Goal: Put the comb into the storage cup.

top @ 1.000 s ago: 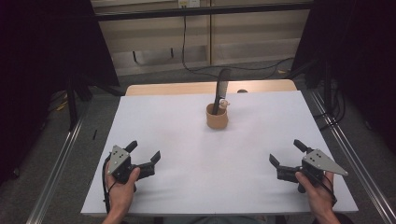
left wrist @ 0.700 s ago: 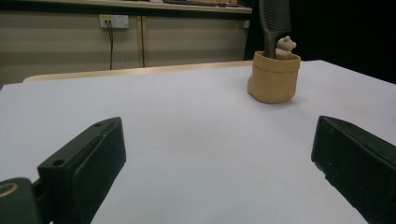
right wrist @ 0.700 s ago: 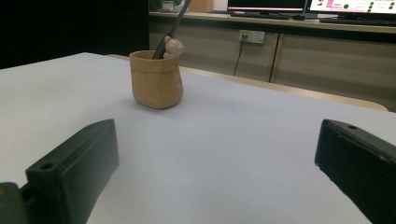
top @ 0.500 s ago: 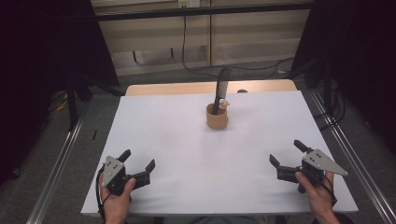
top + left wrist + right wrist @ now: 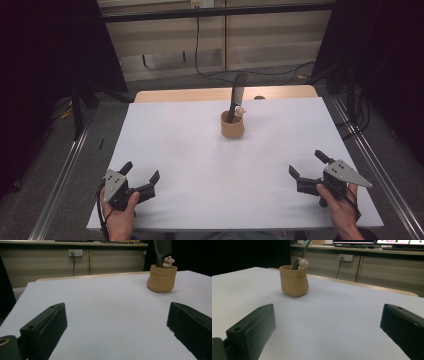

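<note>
From the high view, the left tool and right tool gape wide near the white worktop's front corners. The tan fabric cup stands toward the far edge, holding a black comb. The left gripper view shows the cup far right; the right gripper view shows it far left.

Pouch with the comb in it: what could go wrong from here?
1. The comb stands tall and tilted out of the small tan pouch; pulling it sideways could tip the pouch.
2. A little bear figure sits at the rim beside the comb; a wide grab might catch it or knock it out.
3. Both the left gripper and right gripper are open and far from the pouch; reaching together could crowd it.
</note>
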Action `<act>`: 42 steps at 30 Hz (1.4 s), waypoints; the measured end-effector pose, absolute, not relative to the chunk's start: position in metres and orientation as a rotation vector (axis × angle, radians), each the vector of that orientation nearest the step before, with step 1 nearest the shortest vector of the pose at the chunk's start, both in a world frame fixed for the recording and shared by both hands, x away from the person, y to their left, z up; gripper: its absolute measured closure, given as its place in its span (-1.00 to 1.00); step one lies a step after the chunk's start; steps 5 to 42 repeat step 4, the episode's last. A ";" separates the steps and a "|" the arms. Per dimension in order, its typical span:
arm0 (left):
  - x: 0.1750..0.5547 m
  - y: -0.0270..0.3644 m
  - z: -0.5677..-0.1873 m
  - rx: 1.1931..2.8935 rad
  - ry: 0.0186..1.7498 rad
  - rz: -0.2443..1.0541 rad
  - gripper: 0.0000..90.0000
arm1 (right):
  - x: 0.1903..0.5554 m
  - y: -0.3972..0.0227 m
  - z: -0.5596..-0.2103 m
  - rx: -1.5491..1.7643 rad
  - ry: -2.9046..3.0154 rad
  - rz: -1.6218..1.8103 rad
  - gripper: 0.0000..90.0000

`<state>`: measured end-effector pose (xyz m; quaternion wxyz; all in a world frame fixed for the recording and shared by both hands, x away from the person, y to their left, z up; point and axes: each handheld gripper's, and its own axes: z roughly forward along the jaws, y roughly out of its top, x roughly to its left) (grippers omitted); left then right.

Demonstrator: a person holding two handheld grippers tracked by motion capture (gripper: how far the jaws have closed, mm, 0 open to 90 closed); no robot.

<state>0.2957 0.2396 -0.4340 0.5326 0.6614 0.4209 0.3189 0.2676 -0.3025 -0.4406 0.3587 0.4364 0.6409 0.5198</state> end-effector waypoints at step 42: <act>0.297 0.238 -0.434 1.582 1.000 0.740 -0.94 | 0.269 -0.303 -0.441 1.121 1.653 1.345 -1.00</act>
